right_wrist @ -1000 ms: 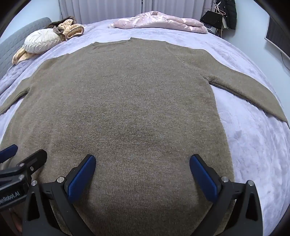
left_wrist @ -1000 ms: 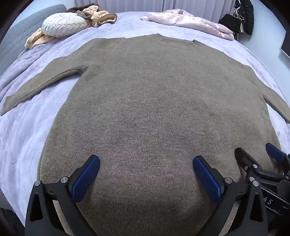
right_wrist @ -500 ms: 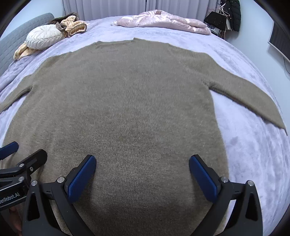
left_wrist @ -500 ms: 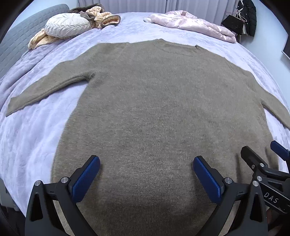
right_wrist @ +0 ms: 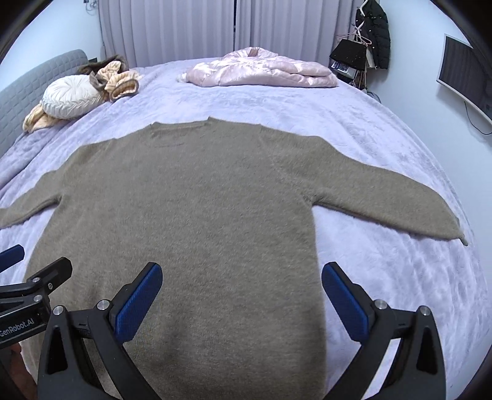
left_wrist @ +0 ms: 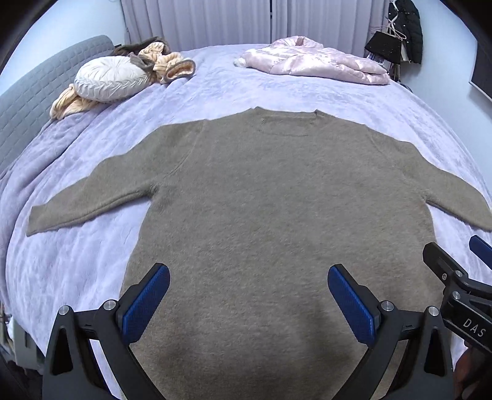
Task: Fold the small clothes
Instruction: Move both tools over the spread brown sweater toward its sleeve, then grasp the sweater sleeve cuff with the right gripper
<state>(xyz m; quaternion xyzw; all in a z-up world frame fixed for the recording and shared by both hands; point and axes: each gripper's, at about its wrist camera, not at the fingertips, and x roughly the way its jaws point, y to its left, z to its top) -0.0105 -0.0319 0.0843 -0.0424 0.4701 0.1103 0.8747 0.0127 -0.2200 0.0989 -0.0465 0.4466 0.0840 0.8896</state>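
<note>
Sweater [left_wrist: 270, 215] lies flat on the bed [left_wrist: 307, 95], filling the centre of both views, neck at 12 o'clock, hem at 6 under the grippers. Olive-brown knit, both sleeves spread out: left sleeve [left_wrist: 92, 203] runs to 9 o'clock in the left view, right sleeve [right_wrist: 399, 200] runs to 3 o'clock in the right view, cuff near the bed edge. Body smooth, no folds seen.

Left gripper [left_wrist: 248, 295] at 6 o'clock, jaws wide apart, blue pads [left_wrist: 144, 304] either side of the hem area, nothing between them but sweater below. Cannot tell if the pads touch the knit. Right gripper [right_wrist: 241, 295] same pose, jaws spread, holding nothing, its right pad [right_wrist: 344, 301] over the sweater's side edge where it meets the bedspread. Each gripper shows in the other's view: right one at 4 o'clock in the left view, left one at 8 o'clock in the right view. They sit side by side, close.

Background at 12 o'clock: pink jacket [left_wrist: 313, 61] lying on the far side of the bed. At 10–11 o'clock: round white cushion [left_wrist: 107, 80] with tan clothes [left_wrist: 166, 61] bunched against it, beside the grey headboard [left_wrist: 37, 80]. Curtains [right_wrist: 190, 27] behind. Black coat [right_wrist: 376, 34] and bag hang at 1 o'clock. Screen [right_wrist: 467, 80] on the wall at 2 o'clock in the right view.
</note>
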